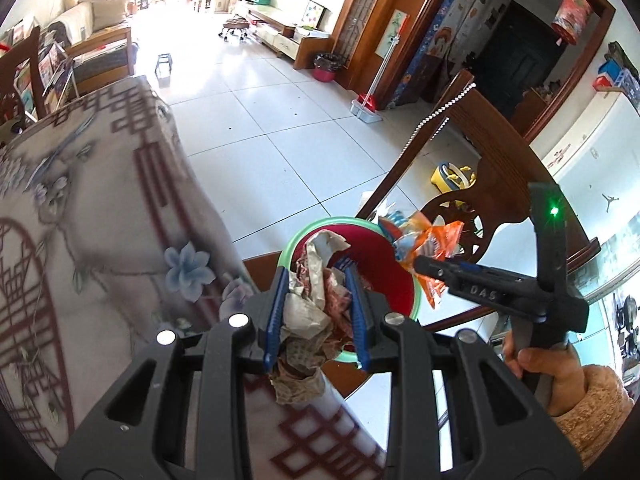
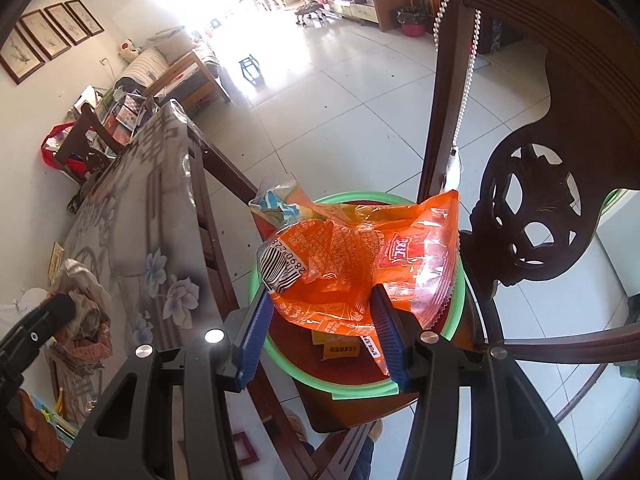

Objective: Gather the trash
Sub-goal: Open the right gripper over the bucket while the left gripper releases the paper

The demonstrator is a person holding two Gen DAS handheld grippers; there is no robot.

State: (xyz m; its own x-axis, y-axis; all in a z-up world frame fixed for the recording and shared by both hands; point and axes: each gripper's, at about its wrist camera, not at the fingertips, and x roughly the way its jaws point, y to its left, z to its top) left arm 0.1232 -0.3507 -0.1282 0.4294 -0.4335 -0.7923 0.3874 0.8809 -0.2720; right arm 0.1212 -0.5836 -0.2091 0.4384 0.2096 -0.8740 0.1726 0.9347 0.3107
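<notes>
Over the bin (image 1: 416, 300), left jaws grip crumpled paper (image 1: 312, 320), right jaws an orange wrapper (image 2: 352, 264).

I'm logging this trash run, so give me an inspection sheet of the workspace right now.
Surface: table with floral patterned cloth.
Job's things: crumpled brown-and-white paper wad; orange plastic snack wrapper; red bin with green rim on a chair seat, below both.
Clutter: yellow toy on the floor.
Grippers: left gripper fingers clamp the paper; right gripper fingers clamp the wrapper.
Cables: nothing seen; a white bead chain hangs on the carved wooden chair.
Surroundings: white tiled floor.
</notes>
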